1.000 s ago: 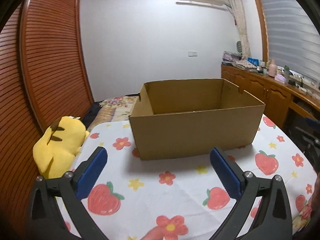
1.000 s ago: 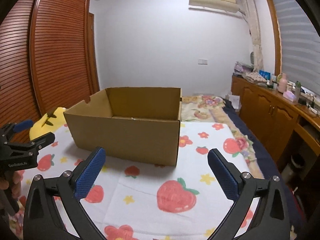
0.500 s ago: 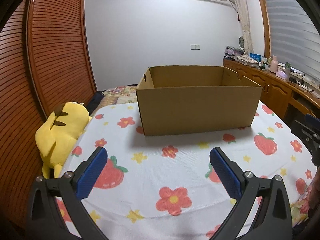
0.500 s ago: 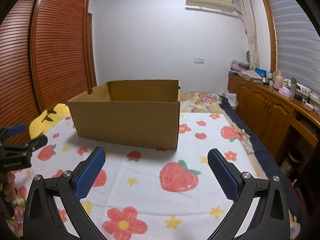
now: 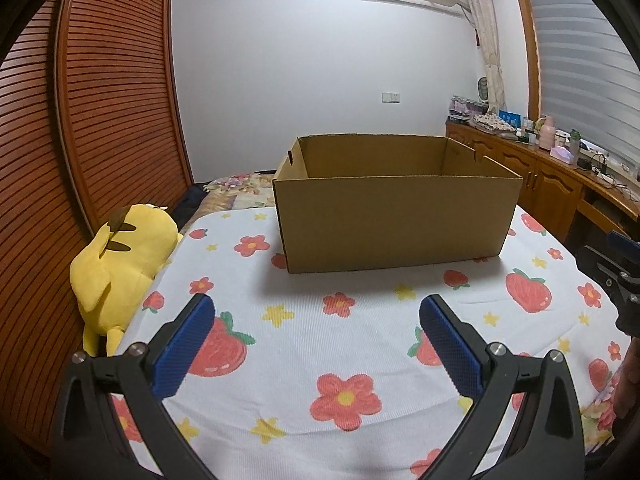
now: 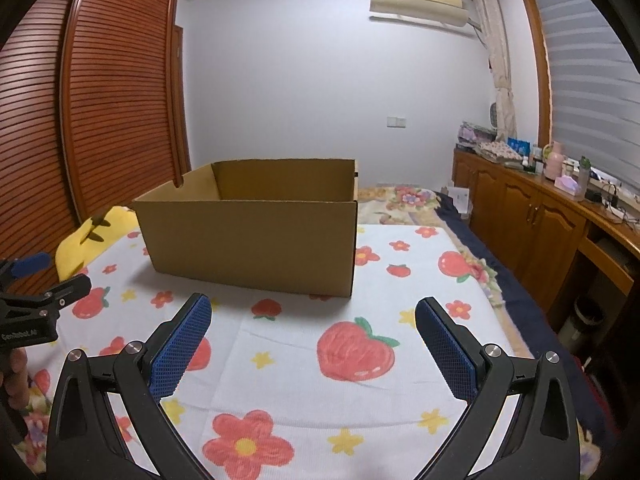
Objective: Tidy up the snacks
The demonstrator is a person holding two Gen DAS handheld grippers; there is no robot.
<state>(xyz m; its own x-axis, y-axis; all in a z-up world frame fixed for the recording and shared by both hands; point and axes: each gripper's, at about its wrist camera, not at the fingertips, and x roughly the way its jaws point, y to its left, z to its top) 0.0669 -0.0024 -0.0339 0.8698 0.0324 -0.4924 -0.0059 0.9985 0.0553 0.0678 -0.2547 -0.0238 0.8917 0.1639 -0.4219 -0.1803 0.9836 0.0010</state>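
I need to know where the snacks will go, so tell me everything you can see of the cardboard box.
The cardboard box is plain brown corrugated card, rectangular, open at the top with no flaps showing. Small notches cut its side rims. It stands upright and square on the strawberry-and-flower blanket, beyond both open grippers, and nothing else touches it. The upper inner walls show bare; its floor is hidden, so its contents cannot be told.

Left gripper (image 5: pixel 316 340) and right gripper (image 6: pixel 312 340) hover, fingers spread wide.
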